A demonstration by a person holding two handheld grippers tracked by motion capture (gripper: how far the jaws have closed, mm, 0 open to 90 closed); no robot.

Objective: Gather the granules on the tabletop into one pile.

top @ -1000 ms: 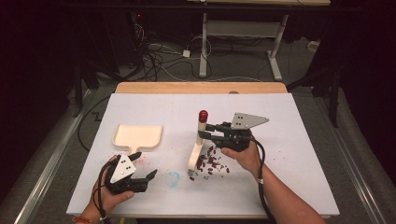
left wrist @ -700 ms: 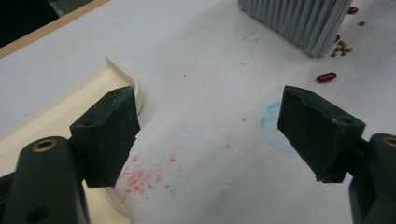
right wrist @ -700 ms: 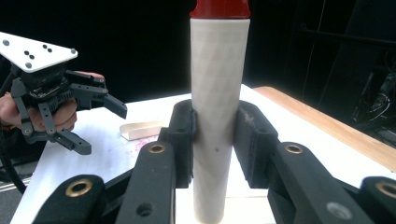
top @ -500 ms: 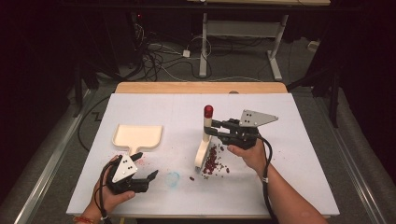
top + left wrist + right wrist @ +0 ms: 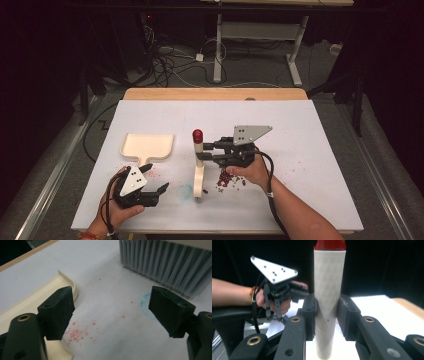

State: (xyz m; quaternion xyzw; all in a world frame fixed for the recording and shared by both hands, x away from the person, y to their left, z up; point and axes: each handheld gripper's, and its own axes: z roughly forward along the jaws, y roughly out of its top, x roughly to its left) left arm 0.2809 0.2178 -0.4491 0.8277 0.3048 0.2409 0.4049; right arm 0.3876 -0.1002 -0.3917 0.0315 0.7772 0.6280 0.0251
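A brush with a cream handle (image 5: 199,150) and a red cap stands upright near the table's middle. My right gripper (image 5: 202,151) is shut on that handle (image 5: 329,285), with both pads pressed against it. The grey bristles (image 5: 165,262) rest on the white sheet. A small pile of dark red crumbs (image 5: 227,178) lies just right of the brush head. The cream dustpan (image 5: 147,146) lies flat at the left. Near the front left, my left gripper (image 5: 162,190) is open with nothing between its jaws, and beside it is the pan's edge (image 5: 37,300).
Faint pink crumb dust (image 5: 77,332) and a pale blue mark (image 5: 145,302) lie on the sheet between the left gripper and the bristles. A wooden table edge (image 5: 215,93) runs along the back. Cables and desk legs lie on the floor beyond.
The brush and my right gripper have moved left and nearer, so the crumb pile now lies to the right of the brush head. The left gripper has stayed put and open.
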